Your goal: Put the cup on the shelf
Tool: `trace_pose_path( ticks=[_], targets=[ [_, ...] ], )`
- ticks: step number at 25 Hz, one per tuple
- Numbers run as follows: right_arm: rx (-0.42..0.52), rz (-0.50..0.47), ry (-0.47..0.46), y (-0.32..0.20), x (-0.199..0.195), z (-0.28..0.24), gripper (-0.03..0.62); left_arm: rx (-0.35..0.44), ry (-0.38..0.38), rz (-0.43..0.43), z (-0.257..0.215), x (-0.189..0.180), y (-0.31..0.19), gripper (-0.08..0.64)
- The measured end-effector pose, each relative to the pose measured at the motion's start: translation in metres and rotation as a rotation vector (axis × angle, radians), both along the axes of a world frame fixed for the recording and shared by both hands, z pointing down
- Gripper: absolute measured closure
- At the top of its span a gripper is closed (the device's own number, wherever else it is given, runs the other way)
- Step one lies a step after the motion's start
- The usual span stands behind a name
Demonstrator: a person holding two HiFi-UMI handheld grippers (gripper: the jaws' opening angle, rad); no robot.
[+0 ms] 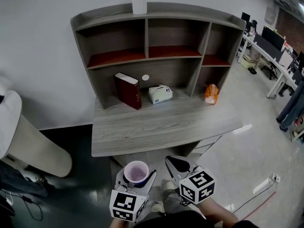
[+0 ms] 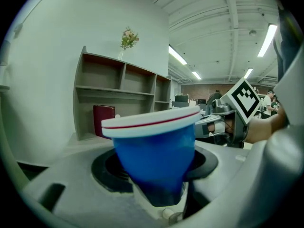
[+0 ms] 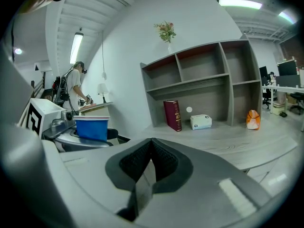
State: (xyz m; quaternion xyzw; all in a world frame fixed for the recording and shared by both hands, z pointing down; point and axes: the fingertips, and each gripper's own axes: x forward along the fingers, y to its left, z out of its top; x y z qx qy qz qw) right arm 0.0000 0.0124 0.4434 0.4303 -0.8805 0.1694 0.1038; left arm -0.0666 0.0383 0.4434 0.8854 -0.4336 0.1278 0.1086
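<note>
— Where's the cup [image 2: 153,144] right now?

— In the left gripper [image 1: 137,178]. Its jaws are clamped on the lower part of the blue wall, with the cup upright and its white rim on top. It hangs short of the near edge of the tabletop [image 1: 161,127], not over it yet.

— And the other one?

— The right gripper [image 3: 151,158] sits at 3 o'clock from the left, just beside it. Its jaws are pressed together with nothing between them.

— So which step is this?

— I'd call it the carry. The grasp looks done and the placing hasn't begun. The shelf [image 1: 118,58] stands at 12 o'clock from both grippers, at the far side of the tabletop against the wall.

— What's in the way?

— On the bottom level, 3 things: a red book [image 1: 128,90] leaning, a tissue box [image 1: 160,93] at 3 o'clock from the book, and an orange bag [image 1: 212,93] further along at 3 o'clock. The 3 upper compartments look bare, as far as I can see.

— What does the next move need?

— My guess: reach forward over the tabletop, keep the cup level, pick a bare spot, set its base flat on the board, and only then let the jaws part.
</note>
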Motion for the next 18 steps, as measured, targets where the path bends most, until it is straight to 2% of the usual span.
trace_pose_path(
  ticks=[18],
  targets=[
    [0.025, -0.104, 0.008, -0.117, 0.027, -0.019, 0.595, 0.009, -0.009, -0.056, -0.015, 0.04, -0.117, 0.278]
  ],
)
